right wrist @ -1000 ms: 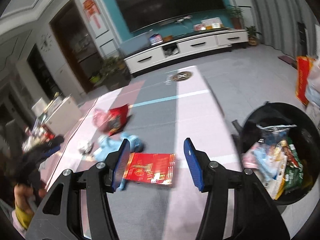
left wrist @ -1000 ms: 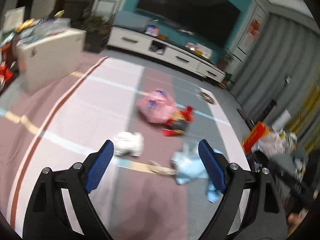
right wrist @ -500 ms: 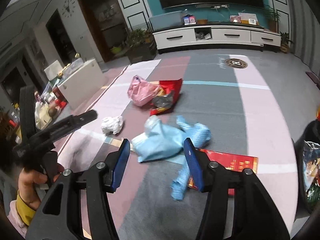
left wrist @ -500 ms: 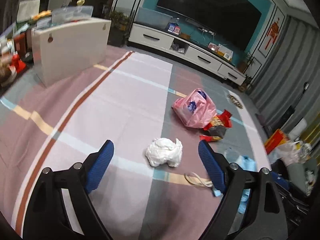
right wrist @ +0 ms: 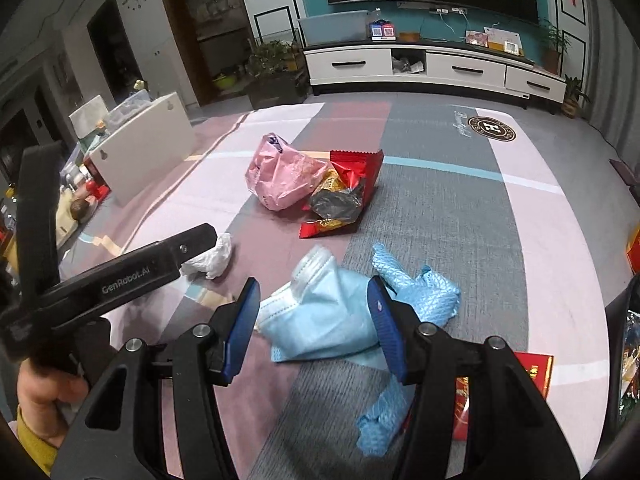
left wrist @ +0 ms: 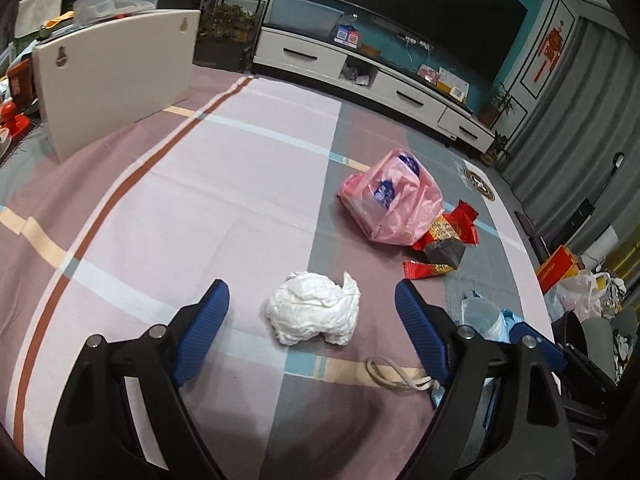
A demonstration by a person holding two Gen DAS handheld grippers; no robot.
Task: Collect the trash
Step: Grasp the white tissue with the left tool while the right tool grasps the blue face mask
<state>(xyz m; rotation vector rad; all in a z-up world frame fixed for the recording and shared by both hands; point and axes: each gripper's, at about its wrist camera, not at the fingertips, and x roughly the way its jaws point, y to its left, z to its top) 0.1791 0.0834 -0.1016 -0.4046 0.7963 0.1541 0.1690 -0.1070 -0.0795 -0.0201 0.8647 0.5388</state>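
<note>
A crumpled white tissue lies on the striped rug, between and just beyond the fingers of my open left gripper; it also shows in the right wrist view. My open right gripper straddles a light blue face mask with blue crinkled cloth beside it. A pink plastic bag and red snack wrappers lie farther off. A flat red packet lies under my right finger. The black trash bin sits at the right edge.
A white cabinet with clutter on top stands at the left of the rug. A white TV console lines the far wall. Bags and a red box sit by the grey curtains at right.
Both grippers swung left and lowered toward the rug. The tissue is now centred between the left fingers; the right gripper left the bin and closed in on the blue mask.
</note>
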